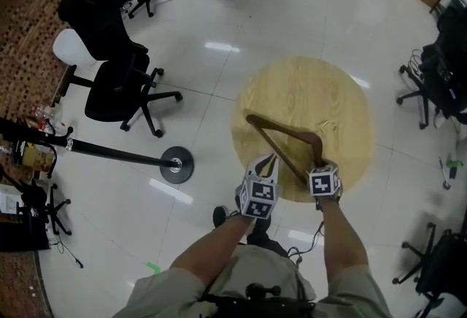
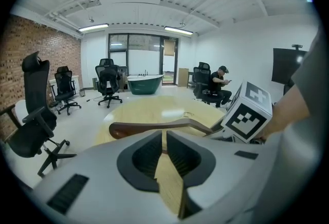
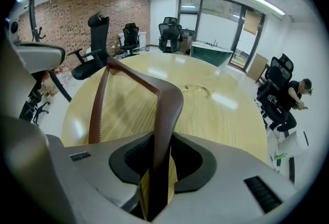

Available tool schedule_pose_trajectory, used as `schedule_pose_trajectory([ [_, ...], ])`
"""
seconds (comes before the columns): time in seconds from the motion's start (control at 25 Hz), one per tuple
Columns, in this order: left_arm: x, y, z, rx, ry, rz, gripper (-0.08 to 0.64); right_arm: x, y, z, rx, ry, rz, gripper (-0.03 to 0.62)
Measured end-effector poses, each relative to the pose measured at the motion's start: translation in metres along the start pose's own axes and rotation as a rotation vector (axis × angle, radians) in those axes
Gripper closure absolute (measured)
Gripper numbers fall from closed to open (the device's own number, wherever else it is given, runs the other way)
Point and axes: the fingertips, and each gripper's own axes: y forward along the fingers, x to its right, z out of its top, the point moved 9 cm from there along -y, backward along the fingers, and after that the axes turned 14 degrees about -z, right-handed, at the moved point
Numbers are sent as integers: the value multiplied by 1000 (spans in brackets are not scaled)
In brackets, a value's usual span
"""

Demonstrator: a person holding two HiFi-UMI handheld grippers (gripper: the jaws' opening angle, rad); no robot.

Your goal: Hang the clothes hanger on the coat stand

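The coat stand point(image 1: 117, 152) is well off to the left of the table point(image 1: 343, 101), so carrying the hanger there is likely the riskiest part. The hanger point(image 1: 277, 149) is long and held by one end only. Swinging it that far could twist it in the grip, or knock it against the table's edge as it lifts. The right gripper point(image 3: 158, 164) is clamped on one arm of the hanger near the table's front edge, with the rest of it resting on the tabletop. The left gripper point(image 2: 163, 153) hovers at the same edge, its jaws drawn nearly together on nothing, so it adds no support. A grip this far from the bend may also make the hook hard to aim.

The table is round, of pale, smooth wood with a light sheen. The stand is a thin black pole on a small round foot. The hanger is dark brown polished wood, a bent triangle with a straight lower bar. A thin loop lies on the table beyond its bend, and I cannot tell if that is its hook. The jaw pads are dark and ribbed.
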Motion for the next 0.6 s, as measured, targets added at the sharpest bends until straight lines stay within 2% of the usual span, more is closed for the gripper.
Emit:
schedule_pose_trajectory([
  [0.12, 2, -17, 6, 12, -11, 17, 531, 2, -21, 0, 37, 4, -12, 525],
  [0.32, 5, -68, 24, 80, -15, 49, 531, -7, -84, 18, 211, -28, -45, 525],
  [0.52, 20, -136, 32, 149, -7, 73, 531, -28, -158, 33, 341, -75, -50, 525],
  [0.6, 12, -191, 33, 182, -19, 120, 531, -57, -200, 48, 391, -126, -33, 525],
])
